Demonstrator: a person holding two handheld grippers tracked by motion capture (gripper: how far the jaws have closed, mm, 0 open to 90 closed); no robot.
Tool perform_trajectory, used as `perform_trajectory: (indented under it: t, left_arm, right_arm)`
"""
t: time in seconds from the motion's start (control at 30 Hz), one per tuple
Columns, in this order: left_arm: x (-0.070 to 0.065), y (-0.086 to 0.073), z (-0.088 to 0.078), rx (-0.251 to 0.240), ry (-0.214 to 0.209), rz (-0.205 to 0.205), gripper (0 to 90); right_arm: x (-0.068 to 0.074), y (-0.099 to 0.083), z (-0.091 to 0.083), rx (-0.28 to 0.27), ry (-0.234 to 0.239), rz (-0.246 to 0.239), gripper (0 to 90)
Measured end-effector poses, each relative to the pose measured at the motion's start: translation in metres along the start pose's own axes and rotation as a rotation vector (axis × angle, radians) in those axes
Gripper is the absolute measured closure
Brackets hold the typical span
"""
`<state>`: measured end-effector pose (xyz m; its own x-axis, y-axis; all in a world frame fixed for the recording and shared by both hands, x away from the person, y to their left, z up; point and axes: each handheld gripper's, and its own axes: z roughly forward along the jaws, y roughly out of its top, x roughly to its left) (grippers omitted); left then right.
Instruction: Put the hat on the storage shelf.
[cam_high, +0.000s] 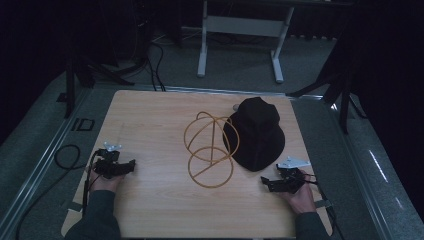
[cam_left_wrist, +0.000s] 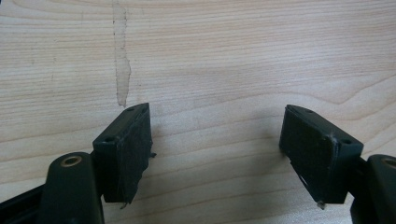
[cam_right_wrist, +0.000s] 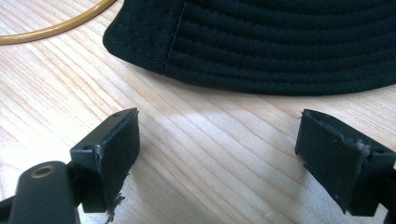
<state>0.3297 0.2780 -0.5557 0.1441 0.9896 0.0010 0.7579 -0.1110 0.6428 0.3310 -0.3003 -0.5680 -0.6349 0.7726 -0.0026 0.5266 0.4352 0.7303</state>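
Black hat (cam_high: 256, 134) on a wooden table (cam_high: 150, 210)
Both grippers, left gripper (cam_high: 131, 166) and right gripper (cam_high: 265, 183), have wide jaws (holding nothing).

We see a light wooden table (cam_high: 150, 210) with a pale streak (cam_left_wrist: 121, 70) in its grain near the left side. On it lies a black bucket hat (cam_high: 256, 135), and just beside the hat stands a yellow wire stand (cam_high: 210, 150), its ring flat on the wood.
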Motion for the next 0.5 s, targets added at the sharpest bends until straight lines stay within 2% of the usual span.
perform_trajectory:
  t: [0.13,0.27,0.3,0.4,0.5]
  left_arm:
    - [-0.001,0.001,0.001,-0.001,-0.002,0.003,25.1]
    - [-0.001,0.0,0.001,-0.004,-0.004,0.007,25.0]
    - [-0.001,0.0,0.001,-0.004,-0.004,0.007,25.0]
    - [0.0,0.0,0.001,-0.006,-0.008,0.011,25.0]
    - [0.0,0.0,0.001,-0.007,-0.008,0.01,25.0]
  right_arm:
    - [0.0,0.0,0.0,-0.004,0.011,-0.008,18.3]
    - [-0.004,0.003,-0.004,0.016,0.024,-0.017,31.0]
    - [-0.004,0.003,-0.004,0.016,0.024,-0.017,31.0]
    - [-0.009,0.006,-0.009,0.058,0.024,-0.025,40.0]
    - [-0.012,0.006,-0.012,0.086,0.027,-0.032,42.8]
